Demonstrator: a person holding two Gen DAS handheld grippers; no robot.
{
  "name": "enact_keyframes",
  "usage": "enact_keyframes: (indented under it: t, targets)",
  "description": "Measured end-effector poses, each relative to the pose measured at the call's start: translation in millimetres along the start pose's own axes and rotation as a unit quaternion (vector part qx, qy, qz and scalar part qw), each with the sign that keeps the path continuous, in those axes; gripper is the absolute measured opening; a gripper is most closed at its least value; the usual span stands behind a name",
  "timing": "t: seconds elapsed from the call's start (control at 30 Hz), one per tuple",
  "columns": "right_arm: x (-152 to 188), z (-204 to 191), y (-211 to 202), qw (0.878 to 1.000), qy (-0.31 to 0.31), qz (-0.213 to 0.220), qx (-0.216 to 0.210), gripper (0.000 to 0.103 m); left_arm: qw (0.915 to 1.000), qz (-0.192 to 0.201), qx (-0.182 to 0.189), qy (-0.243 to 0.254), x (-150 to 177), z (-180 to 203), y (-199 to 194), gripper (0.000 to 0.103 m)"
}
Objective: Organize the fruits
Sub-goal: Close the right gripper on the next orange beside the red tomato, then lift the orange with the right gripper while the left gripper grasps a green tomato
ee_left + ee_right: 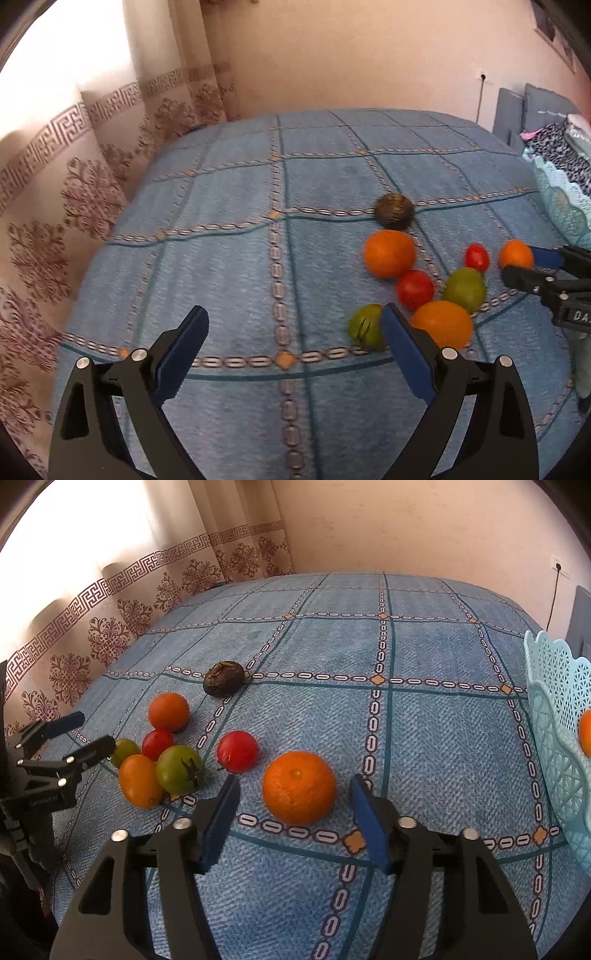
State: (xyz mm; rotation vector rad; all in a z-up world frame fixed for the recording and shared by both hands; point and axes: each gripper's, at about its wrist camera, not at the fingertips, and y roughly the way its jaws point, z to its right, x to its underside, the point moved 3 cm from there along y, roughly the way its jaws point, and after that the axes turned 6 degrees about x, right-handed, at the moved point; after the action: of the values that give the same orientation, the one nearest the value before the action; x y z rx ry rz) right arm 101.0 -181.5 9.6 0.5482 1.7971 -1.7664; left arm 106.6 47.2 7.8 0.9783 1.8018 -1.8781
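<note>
Right wrist view, right gripper open around an orange on the blue bedspread, left gripper open and empty beside a green tomato

On the bed I count four orange fruits: a big one, one farther back, one in the cluster, and one partly visible inside the basket. I see two red tomatoes, two green tomatoes, one dark wrinkled fruit, and one light blue basket.
</note>
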Motion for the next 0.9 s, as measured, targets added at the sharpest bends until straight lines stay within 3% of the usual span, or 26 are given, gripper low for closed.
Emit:
enact_keyframes:
  t: [0.1, 0.37, 0.5, 0.7, 0.9]
  targets:
    - [-0.3, -0.1, 0.2, 1.0, 0.001, 0.0, -0.001, 0.061, 0.9999, 0.0, -0.017, 0.002, 0.7, -5.1, -3.1, 0.093]
    - [-0.8, -3.5, 1.3, 1.0, -0.007, -0.004, -0.004, 0.052, 0.9979, 0.01, 0.058, 0.026, 1.6, 11.8, -9.8, 0.093]
    - [-3.1, -4.9, 2.9, 1.0, -0.007, -0.004, -0.003, 0.04, 0.9974, 0.001, 0.063, 0.036, 5.9, 23.3, -3.7, 0.088]
    - [-3.4, -2.4, 1.7, 1.0, 0.001, -0.002, -0.01, 0.039, 0.997, 0.001, 0.072, 0.029, 4.8, 20.3, -2.2, 0.086]
    - [-2.7, 0.9, -4.8, 1.0, 0.009, 0.008, -0.007, 0.039, 0.991, 0.0, 0.134, -0.01, 3.6, 18.6, 0.2, 0.072]
